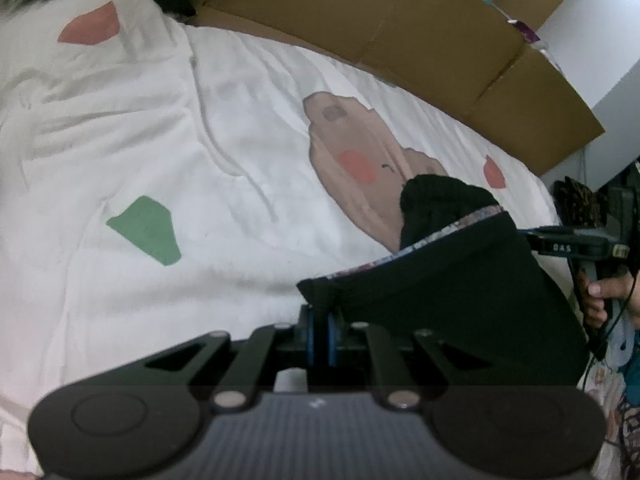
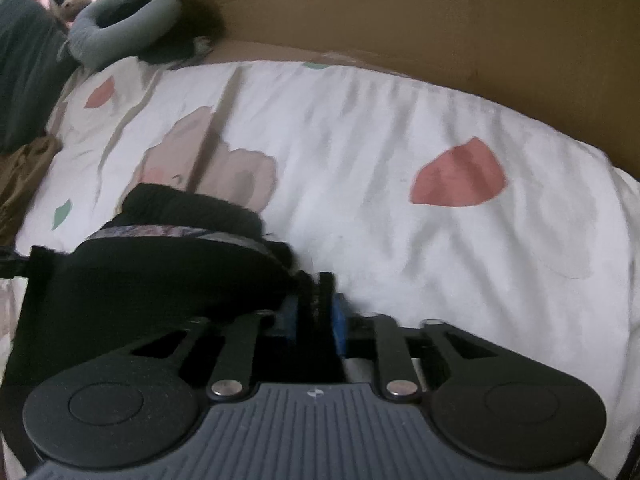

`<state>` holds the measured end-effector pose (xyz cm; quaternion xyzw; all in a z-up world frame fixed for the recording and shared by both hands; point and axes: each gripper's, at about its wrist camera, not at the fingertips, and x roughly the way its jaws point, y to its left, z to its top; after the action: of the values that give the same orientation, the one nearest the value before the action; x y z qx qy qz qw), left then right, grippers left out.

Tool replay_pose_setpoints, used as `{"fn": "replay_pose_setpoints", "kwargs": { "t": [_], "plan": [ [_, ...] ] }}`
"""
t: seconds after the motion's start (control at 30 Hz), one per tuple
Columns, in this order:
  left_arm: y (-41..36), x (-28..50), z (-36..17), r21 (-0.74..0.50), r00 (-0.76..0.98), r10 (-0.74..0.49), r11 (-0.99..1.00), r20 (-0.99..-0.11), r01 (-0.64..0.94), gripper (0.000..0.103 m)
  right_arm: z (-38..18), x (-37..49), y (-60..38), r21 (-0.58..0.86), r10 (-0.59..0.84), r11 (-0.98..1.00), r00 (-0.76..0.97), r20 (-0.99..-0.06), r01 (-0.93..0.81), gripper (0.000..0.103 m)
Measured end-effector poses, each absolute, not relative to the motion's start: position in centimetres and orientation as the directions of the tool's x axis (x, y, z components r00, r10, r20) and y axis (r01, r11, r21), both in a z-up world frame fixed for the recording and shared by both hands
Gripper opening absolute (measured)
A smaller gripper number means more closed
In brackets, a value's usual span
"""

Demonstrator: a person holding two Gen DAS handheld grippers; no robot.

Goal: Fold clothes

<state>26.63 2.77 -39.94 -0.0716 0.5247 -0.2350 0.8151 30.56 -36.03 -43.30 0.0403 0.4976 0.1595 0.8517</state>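
A black garment (image 1: 460,280) with a patterned band along its top edge hangs stretched between both grippers above the bed. In the left wrist view my left gripper (image 1: 320,314) is shut on the garment's left corner, with cloth bunched between the blue pads (image 1: 331,336). The right gripper (image 1: 560,242) shows at the far right, held by a hand (image 1: 596,300). In the right wrist view my right gripper (image 2: 314,300) has its blue pads (image 2: 340,320) pressed on the black garment (image 2: 168,280) at its right corner. The left gripper (image 2: 10,264) peeks in at the left edge.
A white duvet (image 1: 200,160) with pink, green and tan shapes covers the bed (image 2: 400,140) below. Flattened cardboard (image 1: 400,20) lines the far side (image 2: 400,8). A dark pillow (image 2: 24,80), a grey stuffed toy (image 2: 120,36) and brown cloth (image 2: 20,176) lie at the left.
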Motion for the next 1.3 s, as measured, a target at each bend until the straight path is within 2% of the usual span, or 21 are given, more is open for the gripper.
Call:
{"fn": "replay_pose_setpoints", "kwargs": {
  "t": [0.13, 0.47, 0.7, 1.03, 1.3],
  "plan": [
    [2.5, 26.4, -39.2, -0.348, 0.355, -0.452, 0.881, -0.818, 0.320, 0.006, -42.4, 30.4, -36.6, 0.243, 0.320, 0.945, 0.464, -0.826, -0.219, 0.007],
    [1.2, 26.8, -35.3, -0.344, 0.403, -0.485, 0.862, -0.776, 0.373, 0.006, -36.3, 27.8, -39.3, 0.231, 0.282, 0.959, 0.608, -0.742, -0.163, 0.006],
    [0.1, 28.4, -33.3, -0.343, 0.422, -0.515, 0.841, -0.746, 0.419, 0.006, -34.7, 25.9, -41.3, 0.230, 0.237, 0.968, 0.647, -0.724, -0.097, 0.006],
    [-2.0, 31.6, -34.2, -0.336, 0.388, -0.538, 0.812, -0.749, 0.477, 0.006, -34.9, 25.3, -43.0, 0.198, 0.157, 0.980, 0.651, -0.742, -0.012, 0.006],
    [-3.3, 33.7, -36.8, -0.360, 0.316, -0.541, 0.799, -0.779, 0.481, 0.006, -34.8, 25.8, -43.6, 0.161, 0.104, 0.986, 0.637, -0.763, 0.032, 0.006]
  ]
}}
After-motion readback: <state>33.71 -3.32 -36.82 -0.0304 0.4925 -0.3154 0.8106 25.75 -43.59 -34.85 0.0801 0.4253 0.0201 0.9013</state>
